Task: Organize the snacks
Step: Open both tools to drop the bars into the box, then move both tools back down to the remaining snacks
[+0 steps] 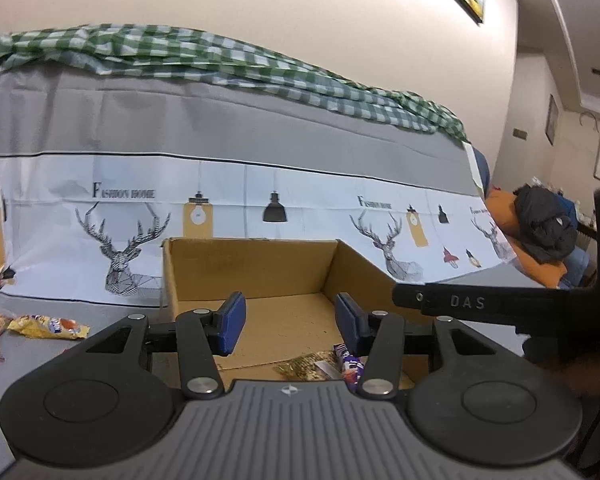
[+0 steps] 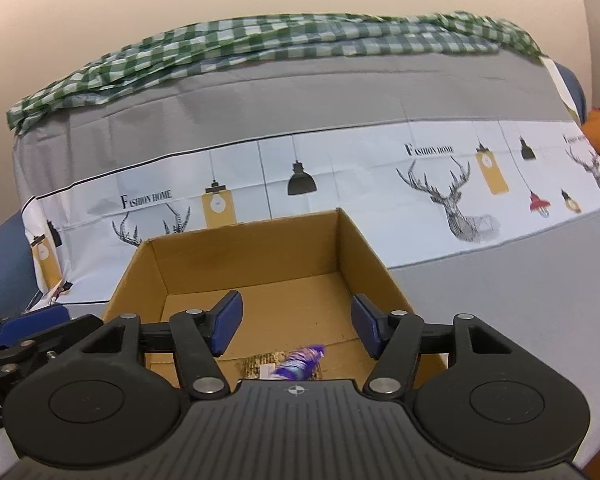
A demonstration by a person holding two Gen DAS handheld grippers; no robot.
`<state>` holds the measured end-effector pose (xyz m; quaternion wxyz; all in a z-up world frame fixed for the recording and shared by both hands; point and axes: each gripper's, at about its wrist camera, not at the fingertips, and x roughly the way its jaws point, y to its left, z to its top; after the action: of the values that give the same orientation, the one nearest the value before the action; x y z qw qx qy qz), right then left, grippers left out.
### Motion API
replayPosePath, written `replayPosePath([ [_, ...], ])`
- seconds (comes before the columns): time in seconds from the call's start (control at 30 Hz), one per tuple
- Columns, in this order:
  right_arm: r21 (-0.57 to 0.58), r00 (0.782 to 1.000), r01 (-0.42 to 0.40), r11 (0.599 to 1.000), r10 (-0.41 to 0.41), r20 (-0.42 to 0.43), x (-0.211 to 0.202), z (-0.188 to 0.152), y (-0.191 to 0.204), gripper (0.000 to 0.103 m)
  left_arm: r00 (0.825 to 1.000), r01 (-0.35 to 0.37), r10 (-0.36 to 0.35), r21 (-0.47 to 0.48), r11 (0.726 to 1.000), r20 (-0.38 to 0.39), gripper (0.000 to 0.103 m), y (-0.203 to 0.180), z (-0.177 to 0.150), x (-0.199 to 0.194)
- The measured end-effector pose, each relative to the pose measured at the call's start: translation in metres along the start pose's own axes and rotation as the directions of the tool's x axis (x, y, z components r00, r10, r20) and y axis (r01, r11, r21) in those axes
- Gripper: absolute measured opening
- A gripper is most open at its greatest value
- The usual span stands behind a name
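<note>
While poised over the cardboard box (image 2: pixel 256 256), right gripper (image 2: pixel 296 324) with fingers apart, gripping nothing; blurred purple packet (image 2: pixel 300 364) below them on the box floor beside a gold-green packet (image 1: pixel 306 366). Left gripper (image 1: pixel 290 322) likewise spread and empty. Yellow packet (image 1: pixel 48 326) outside, on the grey tablecloth (image 2: pixel 520 304).

Your purple snack pack (image 2: pixel 300 364) is motion-blurred in the right wrist view, label unreadable. The gold packet (image 2: pixel 262 365) under it is half hidden by the gripper body. The box (image 2: pixel 364 248) near wall is cut off too.
</note>
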<state>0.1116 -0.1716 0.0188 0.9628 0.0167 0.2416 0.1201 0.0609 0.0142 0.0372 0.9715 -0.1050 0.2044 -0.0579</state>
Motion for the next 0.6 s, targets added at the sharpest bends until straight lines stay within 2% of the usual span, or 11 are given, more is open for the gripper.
replayPosePath([
  [0.2, 0.091, 1.000, -0.013, 0.996, 0.015, -0.025, 0.002, -0.006, 0.011, 0.063, 0.997, -0.076, 0.075, -0.097, 0.992, -0.020, 0.053, 0.030, 0.004, -0.010],
  [0.37, 0.078, 0.999, -0.050, 0.996, 0.051, -0.017, -0.001, -0.013, 0.041, 0.063, 0.983, -0.185, 0.181, -0.172, 0.967, -0.039, 0.049, 0.063, 0.005, -0.025],
  [0.43, 0.063, 0.997, -0.071, 0.995, 0.072, -0.012, -0.003, -0.016, 0.055, 0.063, 0.969, -0.247, 0.241, -0.189, 0.950, -0.056, 0.049, 0.078, 0.003, -0.030],
  [0.53, 0.040, 0.995, -0.098, 0.994, 0.098, -0.003, -0.005, -0.019, 0.073, 0.063, 0.939, -0.343, 0.336, -0.230, 0.911, -0.069, 0.049, 0.102, -0.002, -0.039],
  [0.6, 0.032, 0.993, -0.119, 0.992, 0.119, 0.000, -0.006, -0.021, 0.084, 0.063, 0.909, -0.416, 0.408, -0.242, 0.876, -0.087, 0.049, 0.118, -0.008, -0.044],
])
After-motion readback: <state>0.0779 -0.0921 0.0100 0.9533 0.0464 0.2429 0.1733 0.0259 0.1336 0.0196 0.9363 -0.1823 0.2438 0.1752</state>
